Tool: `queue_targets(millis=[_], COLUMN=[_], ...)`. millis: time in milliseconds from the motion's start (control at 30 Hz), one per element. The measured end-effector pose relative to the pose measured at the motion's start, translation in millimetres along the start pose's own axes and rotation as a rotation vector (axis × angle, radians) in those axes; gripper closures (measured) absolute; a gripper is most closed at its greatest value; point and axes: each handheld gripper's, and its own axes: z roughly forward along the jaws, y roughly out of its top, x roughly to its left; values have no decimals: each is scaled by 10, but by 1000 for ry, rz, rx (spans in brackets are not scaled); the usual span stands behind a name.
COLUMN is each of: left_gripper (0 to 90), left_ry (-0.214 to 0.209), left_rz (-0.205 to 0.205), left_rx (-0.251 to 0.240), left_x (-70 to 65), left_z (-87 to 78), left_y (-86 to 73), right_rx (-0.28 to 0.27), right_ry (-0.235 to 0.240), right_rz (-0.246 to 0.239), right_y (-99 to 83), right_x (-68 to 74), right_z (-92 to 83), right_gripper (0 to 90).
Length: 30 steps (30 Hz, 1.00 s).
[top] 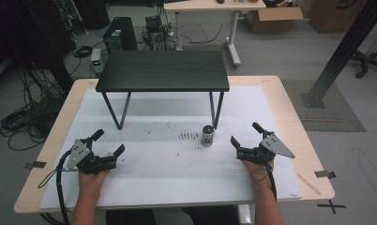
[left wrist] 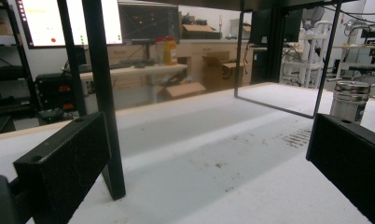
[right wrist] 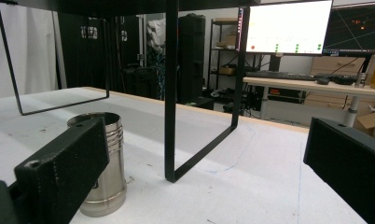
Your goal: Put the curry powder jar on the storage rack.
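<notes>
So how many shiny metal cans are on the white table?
1. The metal can stands upright on the white mat, just in front of the black stand's right legs, nearer the right gripper. I see no others.

Black grippers (top: 105, 143) with grey three-cornered plates (top: 79, 152), trailing black cables (top: 61, 187).

Small stand (top: 163, 70) set at table (top: 280, 101) rear; canister (top: 207, 135) placed before stand's right legs, between left gripper (top: 109, 142) and right gripper (top: 245, 133).
</notes>
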Motion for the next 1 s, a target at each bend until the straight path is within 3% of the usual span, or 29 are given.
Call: queue_targets(millis=[733, 1000], left_gripper=[2, 2], left_ry=[0, 1], left_rz=[0, 1], left_rx=[-1, -1], left_x=[0, -1], left_z=[0, 1], left_y=[1, 1], right_rx=[1, 6], right_ry=[0, 16], right_rz=[10, 49], right_y=[2, 49], right_x=[-11, -47], right_z=[3, -4], right_gripper=[0, 0])
